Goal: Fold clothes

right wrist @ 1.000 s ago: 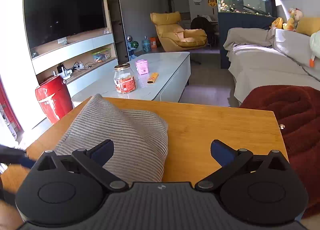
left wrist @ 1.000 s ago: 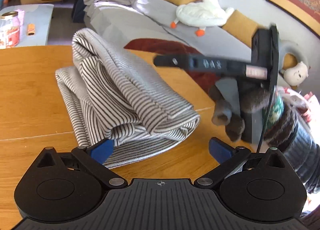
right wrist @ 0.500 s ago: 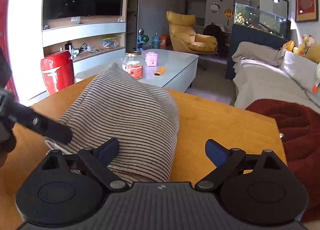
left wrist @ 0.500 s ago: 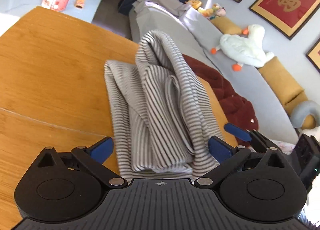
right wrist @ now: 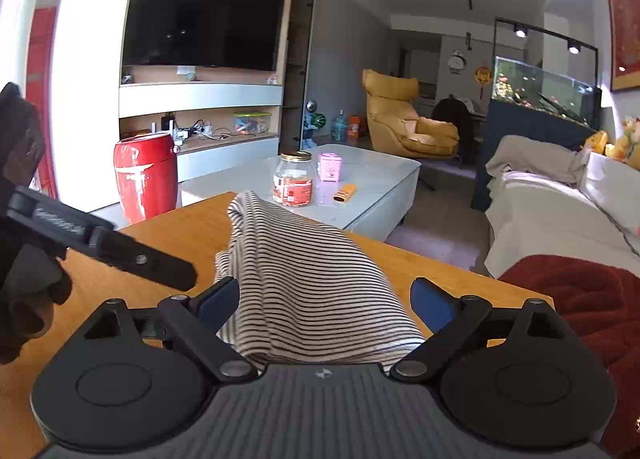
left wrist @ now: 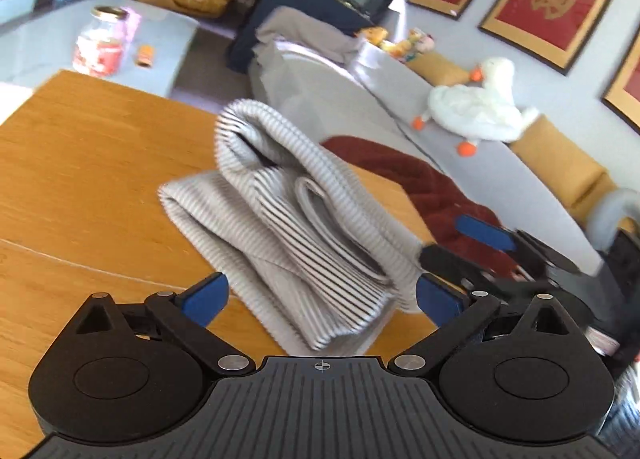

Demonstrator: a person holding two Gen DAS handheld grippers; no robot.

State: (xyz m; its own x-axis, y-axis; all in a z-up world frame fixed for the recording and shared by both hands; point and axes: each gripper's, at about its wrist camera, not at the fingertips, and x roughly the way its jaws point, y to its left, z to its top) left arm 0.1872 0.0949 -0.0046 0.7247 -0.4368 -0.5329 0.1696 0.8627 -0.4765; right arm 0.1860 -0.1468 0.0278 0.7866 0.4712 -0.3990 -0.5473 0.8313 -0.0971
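A grey and white striped garment [left wrist: 304,227] lies folded in a thick bundle on the wooden table [left wrist: 80,163]. My left gripper [left wrist: 320,295] is open, with its blue pads on either side of the bundle's near end. My right gripper [right wrist: 326,299] is open too, and the striped garment [right wrist: 308,287] fills the gap between its pads. The right gripper also shows in the left wrist view [left wrist: 480,243] at the bundle's right side. The left gripper's finger shows in the right wrist view [right wrist: 132,259] at the left.
A dark red blanket [right wrist: 580,299] lies off the table's right edge. A grey sofa [left wrist: 360,107] with a plush duck [left wrist: 476,107] stands behind. A low white table [right wrist: 340,187] with a jar [right wrist: 294,183] stands beyond the far edge.
The left gripper has swung round to the bundle's near end. The right gripper has moved forward over the bundle, which now sits between its pads. Both stayed open.
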